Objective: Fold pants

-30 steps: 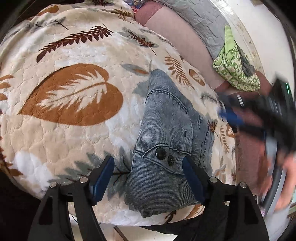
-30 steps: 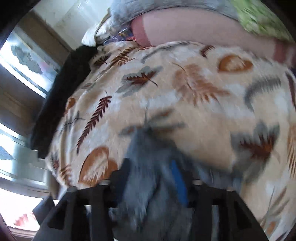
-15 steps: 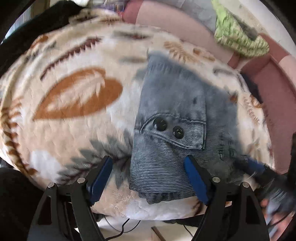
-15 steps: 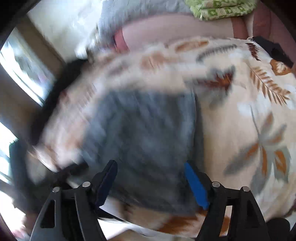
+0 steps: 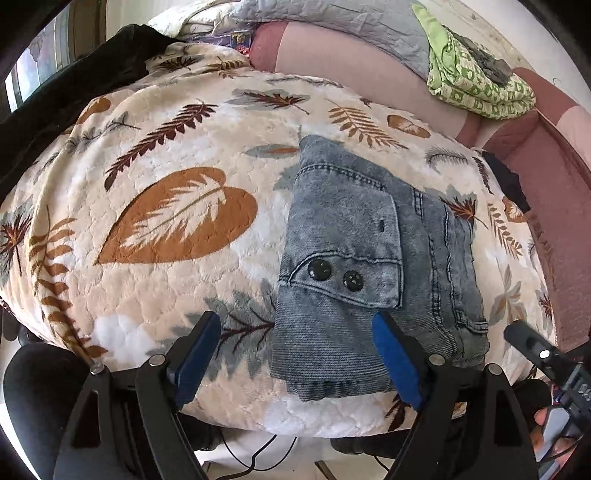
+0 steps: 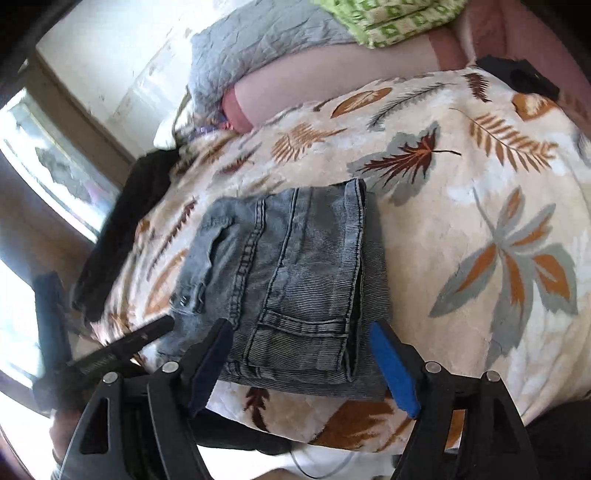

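The blue-grey denim pants [image 5: 354,258] lie folded into a compact rectangle on the leaf-print blanket [image 5: 166,206], near its front edge; two black buttons face up. They also show in the right wrist view [image 6: 295,280]. My left gripper [image 5: 295,350] is open and empty, hovering over the front edge of the pants without touching them. My right gripper [image 6: 303,358] is open and empty, just in front of the folded pants. The right gripper's body shows at the lower right of the left wrist view [image 5: 546,365].
A green patterned cloth [image 5: 476,81] and a grey quilt [image 5: 332,26] lie on the pink couch back [image 5: 354,77]. A black garment [image 5: 74,88] lies at the blanket's left. A small black object [image 6: 517,79] sits on the far right edge. Cables run on the floor below.
Both grippers have pulled back from the pants toward the front edge and steadied. The right gripper let go of the denim and is now open. The pants lie folded and still.
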Motion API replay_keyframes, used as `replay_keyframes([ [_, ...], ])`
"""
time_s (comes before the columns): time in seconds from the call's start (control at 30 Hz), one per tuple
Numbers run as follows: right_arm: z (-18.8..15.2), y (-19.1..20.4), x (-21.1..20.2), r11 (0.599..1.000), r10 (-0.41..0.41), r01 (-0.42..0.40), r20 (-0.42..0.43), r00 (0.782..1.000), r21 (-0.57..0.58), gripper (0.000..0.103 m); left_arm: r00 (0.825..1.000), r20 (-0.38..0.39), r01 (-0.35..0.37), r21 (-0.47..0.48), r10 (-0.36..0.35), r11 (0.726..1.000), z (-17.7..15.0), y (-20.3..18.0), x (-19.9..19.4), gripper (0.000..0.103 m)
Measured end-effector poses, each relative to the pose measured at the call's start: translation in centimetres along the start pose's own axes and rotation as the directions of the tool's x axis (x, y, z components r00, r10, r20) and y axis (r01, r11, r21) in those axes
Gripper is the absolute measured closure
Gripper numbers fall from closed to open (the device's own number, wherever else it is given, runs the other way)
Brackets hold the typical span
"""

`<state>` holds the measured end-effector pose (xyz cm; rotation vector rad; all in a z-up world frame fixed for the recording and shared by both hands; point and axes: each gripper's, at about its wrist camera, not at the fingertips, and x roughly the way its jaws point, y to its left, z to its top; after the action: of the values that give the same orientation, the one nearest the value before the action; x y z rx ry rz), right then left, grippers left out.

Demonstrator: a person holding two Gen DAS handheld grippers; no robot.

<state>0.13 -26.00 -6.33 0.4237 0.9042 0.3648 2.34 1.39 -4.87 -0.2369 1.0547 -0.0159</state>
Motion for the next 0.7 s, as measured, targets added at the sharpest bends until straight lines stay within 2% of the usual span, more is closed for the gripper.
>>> replay_keyframes([
  [0.1,0.3,0.7,0.1,0.999,0.035,-0.034,0.057,0.998,-0.013,0.024,1.000,-0.010,-0.007,0.003,0.007,1.000,-0.5,0.1,0.3,0.018],
  [0.23,0.6,1.2,0.4,0.991,0.136,-0.136,0.082,0.987,0.000,0.024,1.000,-0.022,-0.005,0.005,0.005,1.000,-0.7,0.1,0.8,0.018],
  [0.27,0.6,1.3,0.5,0.985,0.170,-0.171,0.082,0.982,0.002,0.024,1.000,-0.020,-0.004,0.005,0.004,1.000,-0.7,0.2,0.9,0.018],
  [0.33,0.3,1.0,2.1,0.972,0.233,-0.234,0.022,0.972,0.032,0.016,1.000,-0.021,-0.003,0.004,0.003,1.000,-0.7,0.1,1.0,0.018],
  [0.37,-0.1,0.5,3.5,0.973,0.224,-0.222,-0.028,0.974,0.057,0.015,1.000,-0.022,-0.003,0.004,0.003,1.000,-0.7,0.1,1.0,0.018],
  [0.4,-0.8,-0.7,6.1,0.980,0.179,-0.166,-0.128,0.975,0.109,0.017,1.000,-0.024,0.001,0.004,-0.001,1.000,-0.6,0.1,1.1,0.018],
  [0.43,-1.0,-1.1,6.5,0.972,0.210,-0.193,-0.123,0.970,0.137,0.018,1.000,-0.030,0.005,0.007,-0.005,1.000,-0.6,0.0,1.1,0.018],
  [0.47,-0.9,-1.2,5.8,0.967,0.220,-0.206,-0.081,0.972,0.152,0.018,1.000,-0.028,0.000,0.010,0.000,1.000,-0.6,0.0,1.1,0.018],
  [0.53,-0.2,-0.7,5.3,0.963,0.218,-0.195,-0.113,0.969,0.184,0.018,1.000,-0.017,-0.004,0.021,0.004,1.000,-0.6,0.0,0.8,0.018],
  [0.7,0.4,-0.3,3.0,0.964,0.226,-0.218,-0.038,0.973,0.152,0.018,1.000,-0.002,-0.016,0.020,0.016,1.000,-0.2,0.2,0.4,0.018],
])
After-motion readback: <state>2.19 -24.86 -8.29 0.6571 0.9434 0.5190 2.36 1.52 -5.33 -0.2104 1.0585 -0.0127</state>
